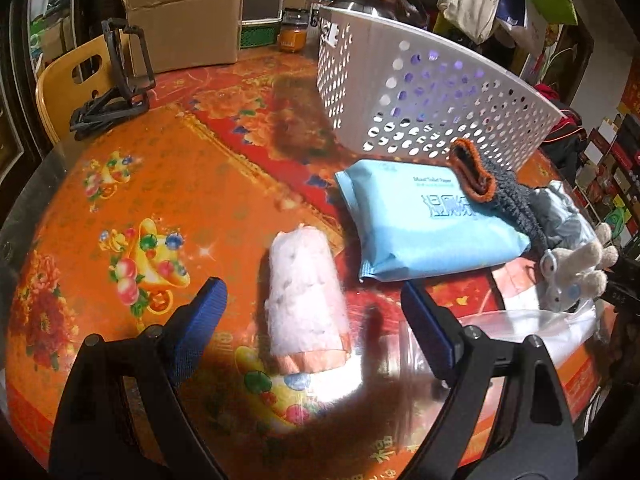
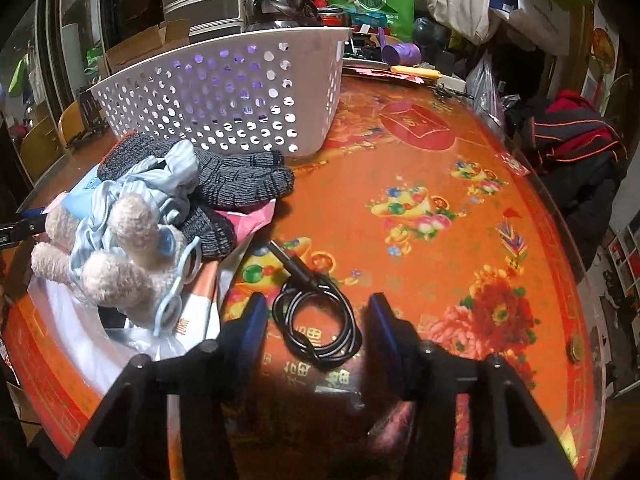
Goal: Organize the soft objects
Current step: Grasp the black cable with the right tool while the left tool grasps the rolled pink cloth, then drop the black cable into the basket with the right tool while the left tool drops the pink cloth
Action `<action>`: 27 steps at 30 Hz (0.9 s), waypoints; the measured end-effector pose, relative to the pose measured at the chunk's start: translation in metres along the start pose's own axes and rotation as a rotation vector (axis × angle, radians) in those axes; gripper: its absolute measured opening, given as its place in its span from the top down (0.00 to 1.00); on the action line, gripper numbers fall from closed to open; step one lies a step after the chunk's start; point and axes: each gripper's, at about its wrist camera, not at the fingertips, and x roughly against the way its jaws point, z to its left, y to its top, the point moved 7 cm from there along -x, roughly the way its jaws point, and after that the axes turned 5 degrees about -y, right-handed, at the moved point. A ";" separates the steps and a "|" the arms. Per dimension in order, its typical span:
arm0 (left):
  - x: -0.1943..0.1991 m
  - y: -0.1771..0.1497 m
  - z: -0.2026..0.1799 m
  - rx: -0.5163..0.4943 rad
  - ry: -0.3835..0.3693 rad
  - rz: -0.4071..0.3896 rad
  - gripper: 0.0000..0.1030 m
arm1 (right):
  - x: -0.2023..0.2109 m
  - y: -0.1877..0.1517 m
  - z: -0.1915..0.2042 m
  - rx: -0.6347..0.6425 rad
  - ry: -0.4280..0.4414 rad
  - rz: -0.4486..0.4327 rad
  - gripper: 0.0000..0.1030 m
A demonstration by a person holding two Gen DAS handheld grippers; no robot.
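A soft pink-and-white roll [image 1: 306,300] lies on the orange table between the fingers of my left gripper [image 1: 310,286], which is open and not touching it. To its right lie a blue wipes pack [image 1: 420,224], a grey glove [image 1: 508,196] with an orange cuff, and a beige plush toy [image 1: 576,268]. Behind them stands a white perforated basket [image 1: 440,92]. My right gripper [image 2: 316,300] is open around a coiled black cable [image 2: 320,320], its pads apart from it. Left of it are the plush toy [image 2: 120,264], a light blue cloth [image 2: 160,188] and the grey gloves [image 2: 236,184].
A cardboard box [image 1: 184,20], a black folding stand [image 1: 116,88] and an orange jar [image 1: 294,30] sit at the back left. A wooden chair [image 1: 72,80] stands beyond the table's edge. A clear plastic bag [image 1: 540,328] lies under the plush. A coin [image 2: 576,354] rests near the right edge.
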 end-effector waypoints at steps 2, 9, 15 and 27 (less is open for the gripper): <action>-0.003 0.000 0.000 -0.003 0.019 0.002 0.15 | 0.000 0.000 0.001 0.005 -0.001 -0.003 0.60; -0.004 0.000 0.000 -0.028 0.091 -0.022 0.54 | 0.004 -0.001 0.001 -0.008 0.006 -0.013 0.61; 0.000 -0.001 0.004 -0.009 0.057 -0.043 0.71 | 0.008 0.000 -0.003 -0.037 0.026 -0.039 0.61; 0.014 -0.001 0.003 0.005 0.031 -0.103 0.71 | 0.025 0.003 -0.016 -0.118 0.082 -0.131 0.61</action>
